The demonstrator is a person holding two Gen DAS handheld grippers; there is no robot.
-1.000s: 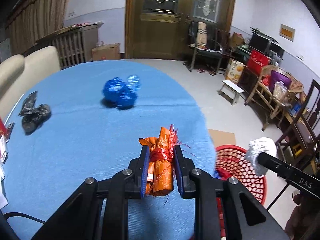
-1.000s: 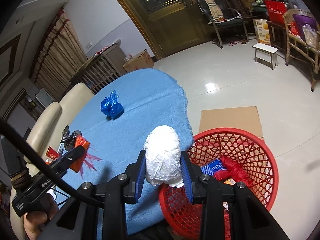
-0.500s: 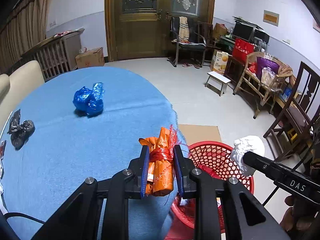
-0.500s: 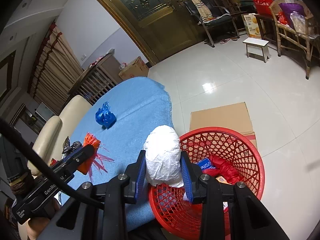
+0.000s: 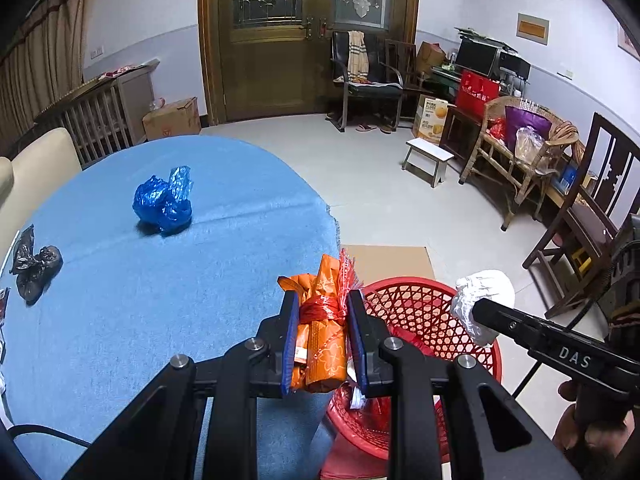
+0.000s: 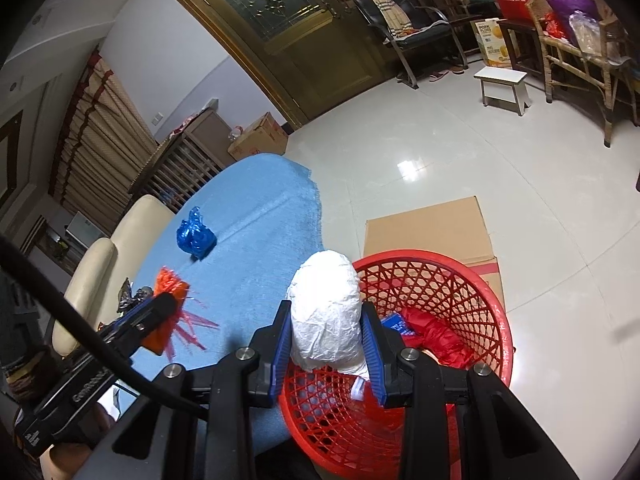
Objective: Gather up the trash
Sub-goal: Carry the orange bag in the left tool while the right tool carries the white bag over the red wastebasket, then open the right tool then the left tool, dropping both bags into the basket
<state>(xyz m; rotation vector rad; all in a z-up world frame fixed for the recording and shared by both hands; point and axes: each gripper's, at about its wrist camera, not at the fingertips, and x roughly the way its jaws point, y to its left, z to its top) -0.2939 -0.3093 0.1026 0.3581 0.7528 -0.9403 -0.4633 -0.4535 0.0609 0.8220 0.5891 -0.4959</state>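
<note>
Both tools grip trash over the red basket (image 6: 496,304), left tool (image 5: 323,342) an orange wrapper (image 5: 322,344), right tool (image 6: 326,340) a white wad (image 6: 325,320); blue bag (image 5: 164,200) and black bag (image 5: 34,270) remain on the desk (image 5: 140,320).

We hold our left gripper (image 5: 323,334) tilted downward, jaws clamped on an orange bundle (image 5: 322,340). Our right gripper (image 6: 326,338), just beside it, pinches a white wad (image 6: 326,316).

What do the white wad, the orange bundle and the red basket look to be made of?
White wad: probably crumpled paper or thin plastic, matte, finely creased. Orange bundle: glossy printed plastic wrapper tied with red mesh netting, frayed strands. Red basket: moulded plastic, shiny open lattice.
</note>
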